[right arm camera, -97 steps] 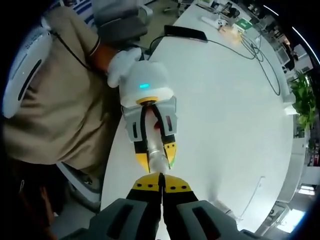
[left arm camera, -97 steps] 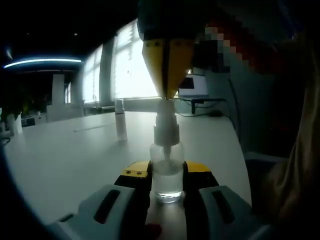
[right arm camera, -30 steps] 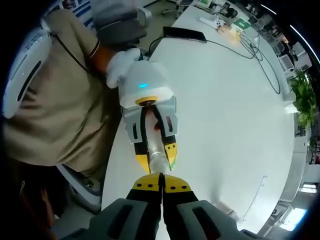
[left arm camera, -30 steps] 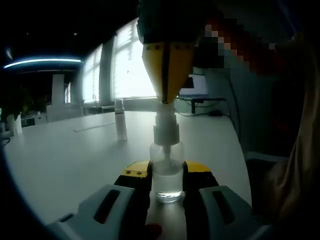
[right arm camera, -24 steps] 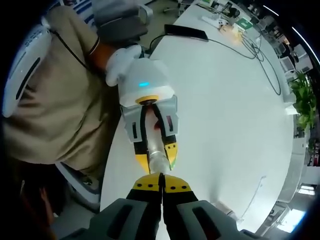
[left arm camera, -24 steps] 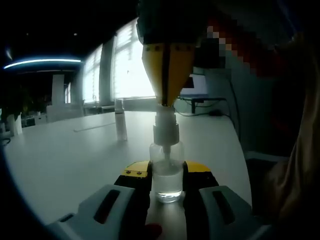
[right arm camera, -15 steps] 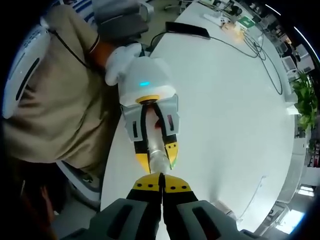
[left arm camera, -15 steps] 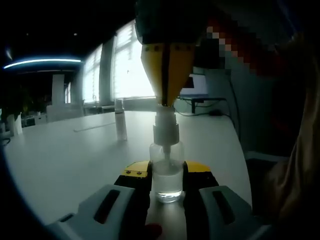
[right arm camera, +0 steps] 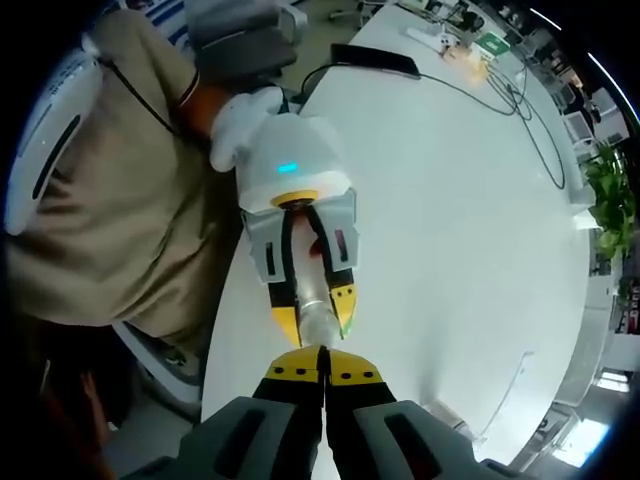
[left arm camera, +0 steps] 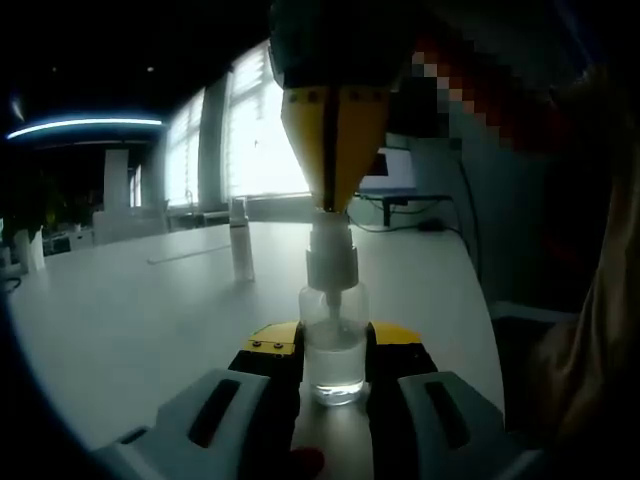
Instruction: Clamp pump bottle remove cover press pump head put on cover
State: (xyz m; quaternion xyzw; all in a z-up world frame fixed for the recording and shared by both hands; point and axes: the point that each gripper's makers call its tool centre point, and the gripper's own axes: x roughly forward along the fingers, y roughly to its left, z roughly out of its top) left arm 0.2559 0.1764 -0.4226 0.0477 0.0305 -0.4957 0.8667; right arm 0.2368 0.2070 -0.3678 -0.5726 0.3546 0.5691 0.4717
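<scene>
My left tool [left arm camera: 335, 365] grips the clear pump bottle [left arm camera: 334, 350] low on its body, upright on the white surface [left arm camera: 130, 310]. My right tool [left arm camera: 333, 190], jaws clenched together, bears straight down on the pump head [left arm camera: 331, 255]. The removed cover [left arm camera: 240, 238] stands far left. Risk: an off-centre push could tip the bottle or slide the tips off the head.

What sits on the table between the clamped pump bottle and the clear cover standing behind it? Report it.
Nothing: in the left gripper view bare white table runs between the pump bottle and the cover.
</scene>
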